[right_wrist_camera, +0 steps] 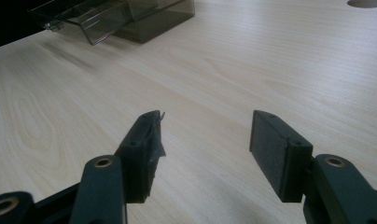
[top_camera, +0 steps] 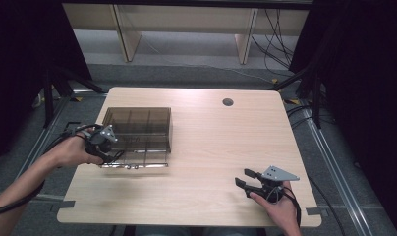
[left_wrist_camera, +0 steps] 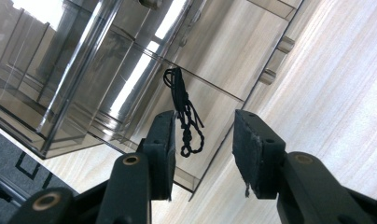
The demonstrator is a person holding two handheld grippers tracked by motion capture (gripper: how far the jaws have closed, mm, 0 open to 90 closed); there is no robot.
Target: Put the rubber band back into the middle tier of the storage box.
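Note:
A smoky clear organiser box (top_camera: pixel 137 125) stands at the table's left, with a shallow drawer (top_camera: pixel 135 160) pulled out toward me. In the left gripper view a black braided cord (left_wrist_camera: pixel 179 91) lies on the floor of the drawer (left_wrist_camera: pixel 224 56). My left gripper (left_wrist_camera: pixel 203 116) hovers just above it, open, with the cord's lower end close to the left pad and nothing pinched. From above, that left gripper (top_camera: pixel 112 155) hangs over the drawer's left end. My right gripper (top_camera: pixel 241 177) rests near the front right of the table, open, with nothing between its jaws (right_wrist_camera: pixel 205 116).
The box (right_wrist_camera: pixel 149 14) and its drawer (right_wrist_camera: pixel 84 21) show far off in the right gripper view, across bare light wood. A round cable hole (top_camera: pixel 228 102) sits at the table's back. Dark curtains, cables and wooden legs lie beyond the table.

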